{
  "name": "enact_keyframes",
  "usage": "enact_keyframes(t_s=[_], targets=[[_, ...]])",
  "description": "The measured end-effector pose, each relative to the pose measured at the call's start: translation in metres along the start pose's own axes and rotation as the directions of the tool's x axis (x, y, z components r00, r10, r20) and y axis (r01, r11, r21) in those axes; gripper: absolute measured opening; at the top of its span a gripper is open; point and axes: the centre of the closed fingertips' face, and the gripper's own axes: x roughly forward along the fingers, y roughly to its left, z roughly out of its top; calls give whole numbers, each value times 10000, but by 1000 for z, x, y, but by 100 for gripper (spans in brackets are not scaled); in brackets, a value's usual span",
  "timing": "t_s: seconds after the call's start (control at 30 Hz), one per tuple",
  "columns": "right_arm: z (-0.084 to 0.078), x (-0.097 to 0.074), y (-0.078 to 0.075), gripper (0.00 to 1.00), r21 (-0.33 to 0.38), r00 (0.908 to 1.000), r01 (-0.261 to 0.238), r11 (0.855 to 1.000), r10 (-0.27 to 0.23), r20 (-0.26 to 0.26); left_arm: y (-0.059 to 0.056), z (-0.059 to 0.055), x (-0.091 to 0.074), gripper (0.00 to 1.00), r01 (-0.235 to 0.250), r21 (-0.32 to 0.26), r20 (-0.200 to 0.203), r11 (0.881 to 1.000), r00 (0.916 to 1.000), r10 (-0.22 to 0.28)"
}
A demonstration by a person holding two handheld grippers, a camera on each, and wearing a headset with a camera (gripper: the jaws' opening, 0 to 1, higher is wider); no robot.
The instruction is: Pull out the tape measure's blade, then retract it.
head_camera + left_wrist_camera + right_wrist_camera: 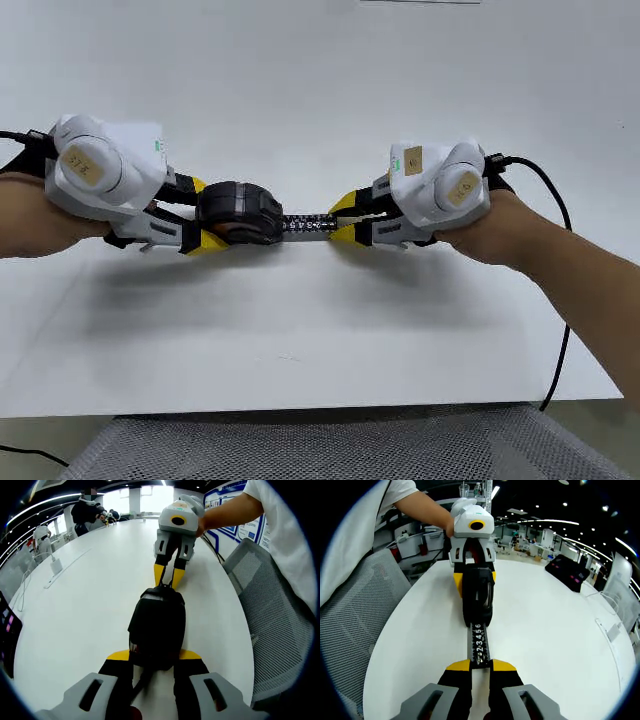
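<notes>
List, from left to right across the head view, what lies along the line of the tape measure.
left claw → case → blade → right claw

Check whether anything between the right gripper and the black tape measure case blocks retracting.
Nothing visible does: the numbered black blade runs free from the black tape measure case, in the left gripper, to the right gripper.
</notes>
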Motion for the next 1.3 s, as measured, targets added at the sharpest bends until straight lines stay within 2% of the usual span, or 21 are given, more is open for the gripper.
enact_keyframes(t_s=[0.83,1.3], targets=[[-17,-25,2,7,67,9994,99,9999,-97,-340,0,1,-1,26,13,2,21,10000,10000,-13],[-32,-36,0,7,148,9980,87,9999,-77,-620,0,1,-1,26,25,-10,56,10000,10000,-25]])
